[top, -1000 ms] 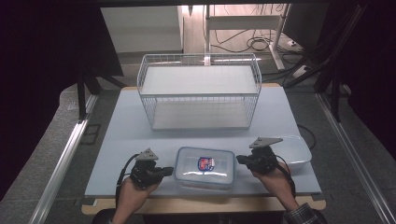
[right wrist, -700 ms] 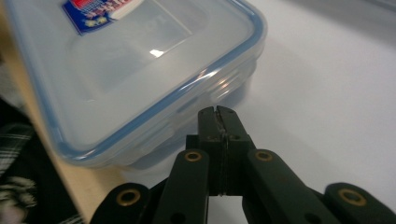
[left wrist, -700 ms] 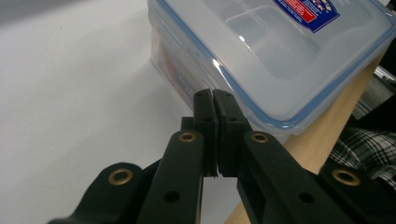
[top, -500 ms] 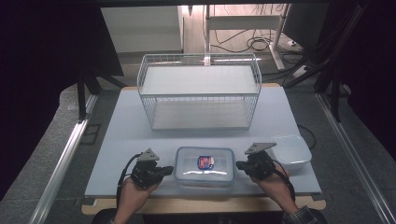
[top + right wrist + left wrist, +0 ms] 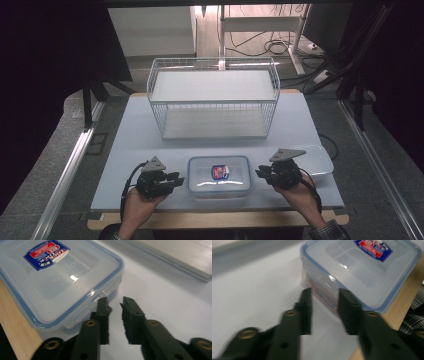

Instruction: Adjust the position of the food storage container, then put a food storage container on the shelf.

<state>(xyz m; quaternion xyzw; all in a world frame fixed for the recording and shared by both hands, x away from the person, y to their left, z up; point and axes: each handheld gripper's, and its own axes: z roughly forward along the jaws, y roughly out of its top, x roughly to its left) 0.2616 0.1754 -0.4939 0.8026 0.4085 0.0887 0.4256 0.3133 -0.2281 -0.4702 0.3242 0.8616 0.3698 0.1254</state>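
Jaws of both grippers, left (image 5: 172,179) and right (image 5: 261,172), have just been opening, nothing between them, flanking the box (image 5: 219,175) by the table's (image 5: 125,150) near edge.

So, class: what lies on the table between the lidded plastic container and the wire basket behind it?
Nothing: the high view shows a bare strip of table between the lidded plastic container and the wire basket.

Lidded container (image 5: 219,175) at lower centre of table (image 5: 125,150), wire basket (image 5: 214,97) above it, shallow tray (image 5: 317,159), probably, at lower right
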